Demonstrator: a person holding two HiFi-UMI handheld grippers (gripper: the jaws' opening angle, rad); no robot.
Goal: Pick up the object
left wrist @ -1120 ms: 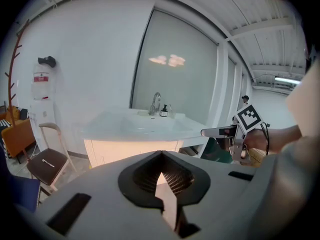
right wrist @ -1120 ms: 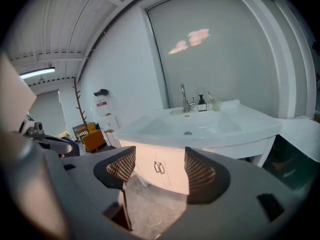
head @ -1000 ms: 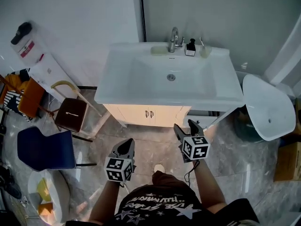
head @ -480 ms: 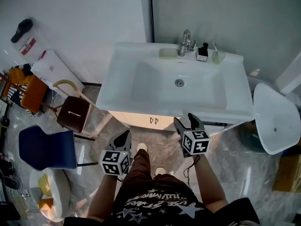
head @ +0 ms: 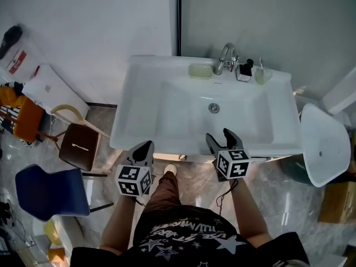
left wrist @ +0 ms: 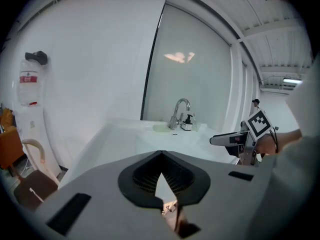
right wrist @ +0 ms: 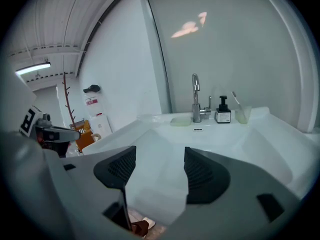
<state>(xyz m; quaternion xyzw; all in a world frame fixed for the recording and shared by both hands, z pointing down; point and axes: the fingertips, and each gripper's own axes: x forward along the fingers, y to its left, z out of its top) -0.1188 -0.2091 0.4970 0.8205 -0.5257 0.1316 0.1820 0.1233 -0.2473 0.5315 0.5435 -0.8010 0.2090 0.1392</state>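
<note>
Along the back ledge of the one sink (head: 128,121) you have one faucet (head: 227,57), one green soap bar (head: 199,70), one dark pump bottle (head: 244,71) and one cup (head: 262,75), all well apart from your two grippers. Your left gripper (head: 146,147) sits at the sink's front edge, jaws pressed together on nothing. Your right gripper (head: 218,136) is over the front rim, jaws spread wide and empty.

White rectangular ceramic washbasin (head: 139,104) against plain white wall (head: 83,21) and grey frosted panel (head: 278,21); glossy grey marbled floor tiles (head: 283,199); brown wooden stool (head: 79,148); blue padded chair (head: 47,189); white moulded seat (head: 321,143), possibly a chair, right.
</note>
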